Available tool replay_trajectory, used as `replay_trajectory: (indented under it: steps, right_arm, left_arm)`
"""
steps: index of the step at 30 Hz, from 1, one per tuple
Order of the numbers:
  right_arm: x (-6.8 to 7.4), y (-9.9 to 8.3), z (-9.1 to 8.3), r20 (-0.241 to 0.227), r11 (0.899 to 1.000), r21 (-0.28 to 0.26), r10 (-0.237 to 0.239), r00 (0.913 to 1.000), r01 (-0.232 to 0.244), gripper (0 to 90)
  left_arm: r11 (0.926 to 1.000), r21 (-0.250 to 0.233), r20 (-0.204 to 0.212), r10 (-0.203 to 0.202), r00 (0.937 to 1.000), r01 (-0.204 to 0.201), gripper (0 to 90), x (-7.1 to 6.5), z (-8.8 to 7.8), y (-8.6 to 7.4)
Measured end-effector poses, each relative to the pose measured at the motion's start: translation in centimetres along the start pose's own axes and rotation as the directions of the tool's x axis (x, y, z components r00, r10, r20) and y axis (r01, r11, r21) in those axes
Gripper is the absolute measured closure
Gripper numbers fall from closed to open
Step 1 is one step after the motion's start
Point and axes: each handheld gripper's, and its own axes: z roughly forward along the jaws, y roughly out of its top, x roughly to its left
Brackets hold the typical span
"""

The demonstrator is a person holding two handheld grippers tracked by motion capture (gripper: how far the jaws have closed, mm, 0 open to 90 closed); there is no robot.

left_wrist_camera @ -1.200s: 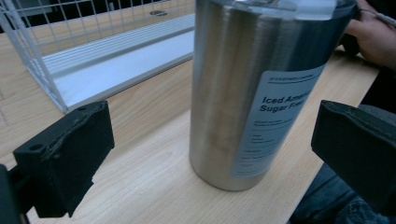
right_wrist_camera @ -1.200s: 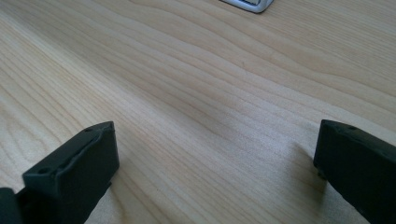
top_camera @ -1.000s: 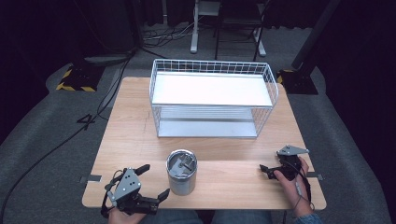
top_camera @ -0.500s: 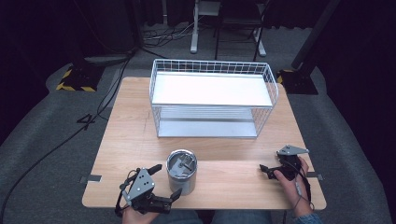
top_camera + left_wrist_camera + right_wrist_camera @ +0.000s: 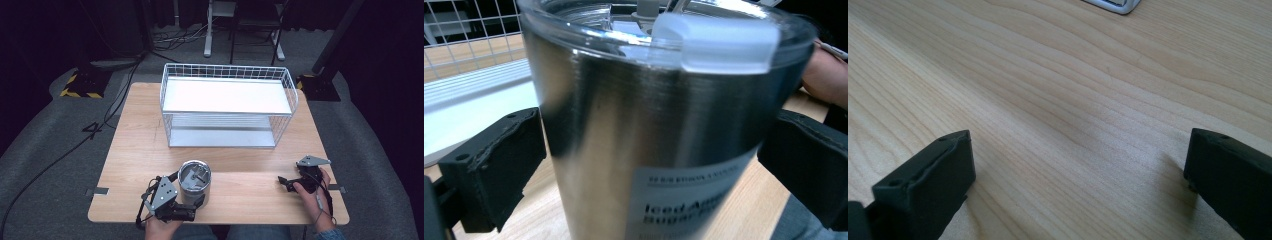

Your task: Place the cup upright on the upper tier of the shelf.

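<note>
Left tongs (image 5: 192, 205) are standing apart around a steel tumbler (image 5: 194, 181) on the wooden desk (image 5: 135, 150). Right tongs (image 5: 283, 183) are resting apart on bare wood, grey carpet (image 5: 45, 165) lying around.

On the tall brushed-steel tumbler (image 5: 659, 150) I read a white label (image 5: 684, 200): "Iced Am…" above "Sugar…"; its smaller top line is illegible.

1. The left gripper (image 5: 192, 202) sits low at the near edge, its jaws spread wide apart, held by the left hand (image 5: 161, 227).
2. The right gripper (image 5: 283, 182) rests low, jaws parted wide, the right hand (image 5: 311, 192) wrapped around it.
</note>
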Motion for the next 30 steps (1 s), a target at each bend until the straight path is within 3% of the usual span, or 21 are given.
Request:
replay_trajectory:
  steps: [13,17,30]
  right_arm:
    - [0.0,0.0,0.0,0.000,1.000,0.000,0.000,1.0000,0.000,0.4]
    - [0.0,0.0,0.0,0.000,1.000,0.000,0.000,1.0000,0.000,0.4]
    - [0.0,0.0,0.0,0.000,1.000,0.000,-0.001,1.0000,0.001,0.4]
  left_arm:
    - [0.9984,0.056,-0.037,0.013,0.9992,-0.011,0.0,-0.1,2.3,-0.9]
    - [0.9968,0.074,-0.045,0.033,0.9985,-0.029,0.8,-0.1,2.5,-1.1]
    - [0.9965,0.073,-0.044,0.044,0.9981,-0.041,3.7,-0.1,2.4,-1.2]
